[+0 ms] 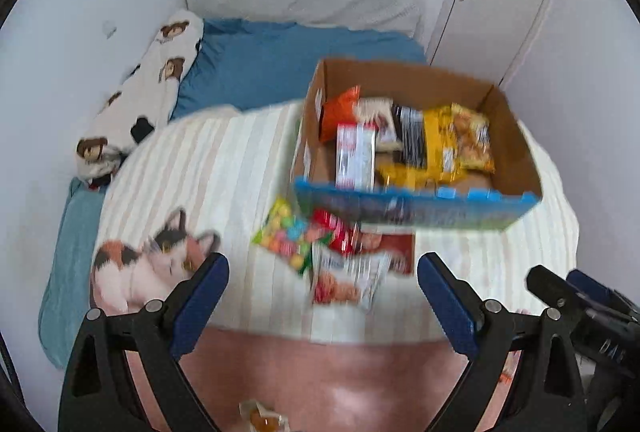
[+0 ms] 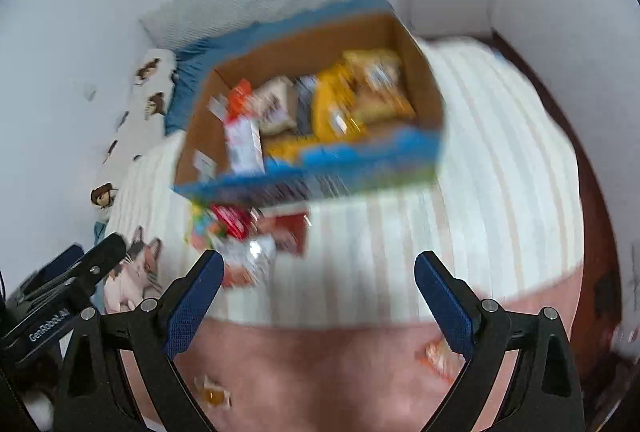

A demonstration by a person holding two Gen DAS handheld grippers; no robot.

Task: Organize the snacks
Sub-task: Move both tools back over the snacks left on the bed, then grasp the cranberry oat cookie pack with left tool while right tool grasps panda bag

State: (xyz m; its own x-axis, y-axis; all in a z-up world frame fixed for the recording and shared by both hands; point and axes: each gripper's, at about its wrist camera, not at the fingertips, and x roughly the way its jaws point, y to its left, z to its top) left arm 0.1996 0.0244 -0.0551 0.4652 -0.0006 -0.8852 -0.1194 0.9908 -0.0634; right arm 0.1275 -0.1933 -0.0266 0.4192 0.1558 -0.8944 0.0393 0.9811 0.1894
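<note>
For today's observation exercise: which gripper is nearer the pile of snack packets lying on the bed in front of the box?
Left. The pile lies straight ahead of the left gripper; the right gripper has it off beside its left finger.

Both views bright, soft even daylight, no hard shadows or glare. Heavy motion blur on the snack box (image 2: 312, 119) in the right wrist view (left wrist milder). Strong fisheye bowing, black vignette at the corners.

The box (image 1: 516, 135) is plain brown cardboard, matt inside with a printed blue front, and the snack packets (image 1: 440, 143) in it are glossy plastic film. Under it the striped blanket (image 1: 224, 167) is soft ribbed cloth. Each claw (image 1: 323, 274) is matt black plastic with textured blue pads (image 1: 204, 296).
</note>
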